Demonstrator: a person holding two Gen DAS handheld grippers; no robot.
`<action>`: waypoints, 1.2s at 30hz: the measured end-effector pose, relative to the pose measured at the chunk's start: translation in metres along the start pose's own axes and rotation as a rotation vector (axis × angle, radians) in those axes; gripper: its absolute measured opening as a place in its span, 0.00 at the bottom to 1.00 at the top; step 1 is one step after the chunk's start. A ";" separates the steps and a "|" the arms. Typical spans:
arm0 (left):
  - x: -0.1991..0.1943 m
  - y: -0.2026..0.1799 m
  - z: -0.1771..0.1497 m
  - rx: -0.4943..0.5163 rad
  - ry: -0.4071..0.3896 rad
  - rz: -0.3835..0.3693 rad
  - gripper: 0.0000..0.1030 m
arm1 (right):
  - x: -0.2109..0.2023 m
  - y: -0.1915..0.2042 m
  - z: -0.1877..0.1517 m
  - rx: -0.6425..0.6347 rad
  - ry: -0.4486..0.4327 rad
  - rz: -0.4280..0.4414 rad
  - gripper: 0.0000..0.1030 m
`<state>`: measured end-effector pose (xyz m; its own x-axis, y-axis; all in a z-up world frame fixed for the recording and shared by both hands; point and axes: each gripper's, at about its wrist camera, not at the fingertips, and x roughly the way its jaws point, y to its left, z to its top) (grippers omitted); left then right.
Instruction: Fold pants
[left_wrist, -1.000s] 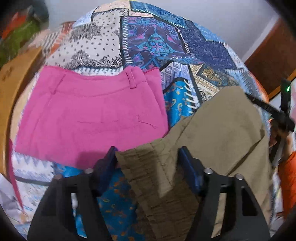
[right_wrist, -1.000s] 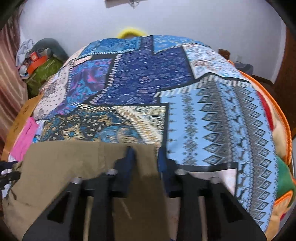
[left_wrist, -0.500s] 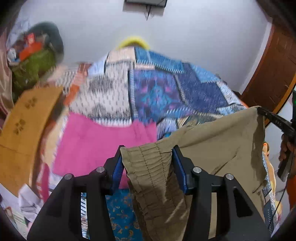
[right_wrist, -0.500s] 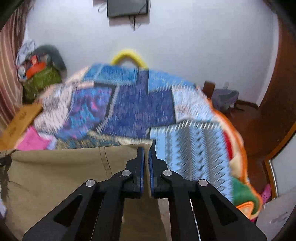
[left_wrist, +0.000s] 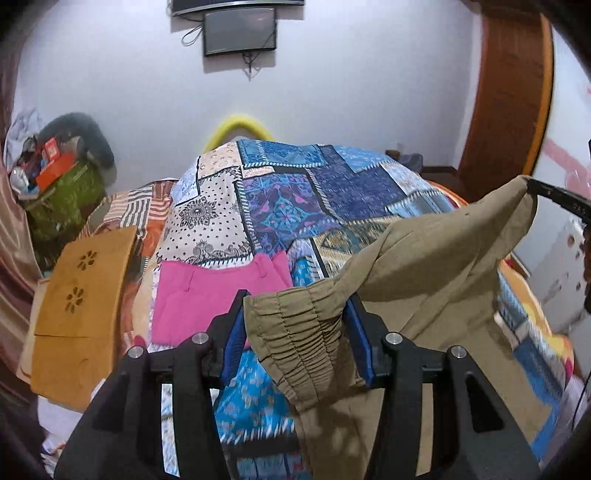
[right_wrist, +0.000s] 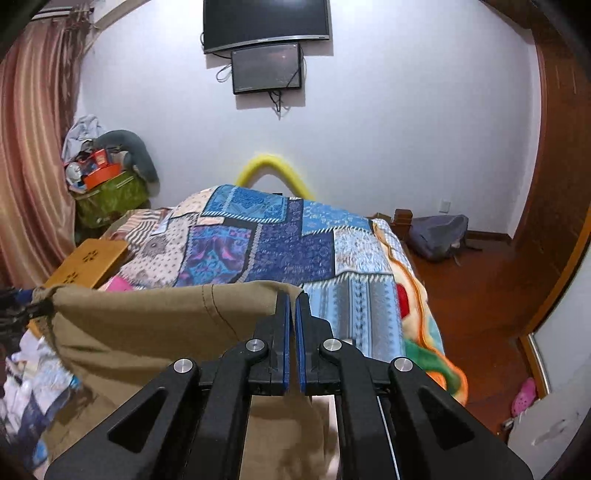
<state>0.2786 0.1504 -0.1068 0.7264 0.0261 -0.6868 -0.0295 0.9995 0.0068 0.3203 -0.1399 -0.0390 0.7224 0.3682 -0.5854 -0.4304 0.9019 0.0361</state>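
Observation:
The khaki pants (left_wrist: 424, 280) hang in the air above the bed, stretched between my two grippers. My left gripper (left_wrist: 295, 317) is shut on the gathered elastic waistband (left_wrist: 295, 332). My right gripper (right_wrist: 291, 299) is shut on the other top corner of the khaki pants (right_wrist: 155, 325), and its tip shows at the right in the left wrist view (left_wrist: 554, 199). The cloth sags between them and its lower part drops out of sight below.
A folded pink garment (left_wrist: 207, 295) lies on the patchwork bedspread (left_wrist: 295, 192) at the left. A wooden board (left_wrist: 81, 302) leans at the bed's left side. A cluttered green bag (right_wrist: 107, 195) stands by the curtain. A grey backpack (right_wrist: 436, 236) lies on the wood floor.
Both grippers have lifted the khaki pants up off the bed. The right gripper has closed fully on the cloth. The views now look across the room instead of down at the bedspread.

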 end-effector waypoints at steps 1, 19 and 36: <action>-0.005 -0.001 -0.005 0.004 0.000 -0.004 0.49 | -0.006 0.001 -0.005 -0.001 0.004 0.005 0.02; -0.040 -0.036 -0.140 0.132 0.130 -0.075 0.49 | -0.079 0.008 -0.167 0.068 0.181 0.033 0.02; -0.082 -0.033 -0.162 0.110 0.146 -0.021 0.53 | -0.113 0.031 -0.230 0.079 0.282 -0.046 0.22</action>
<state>0.1088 0.1126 -0.1687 0.6185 0.0110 -0.7857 0.0658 0.9957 0.0658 0.1012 -0.2051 -0.1579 0.5563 0.2593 -0.7895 -0.3493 0.9350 0.0609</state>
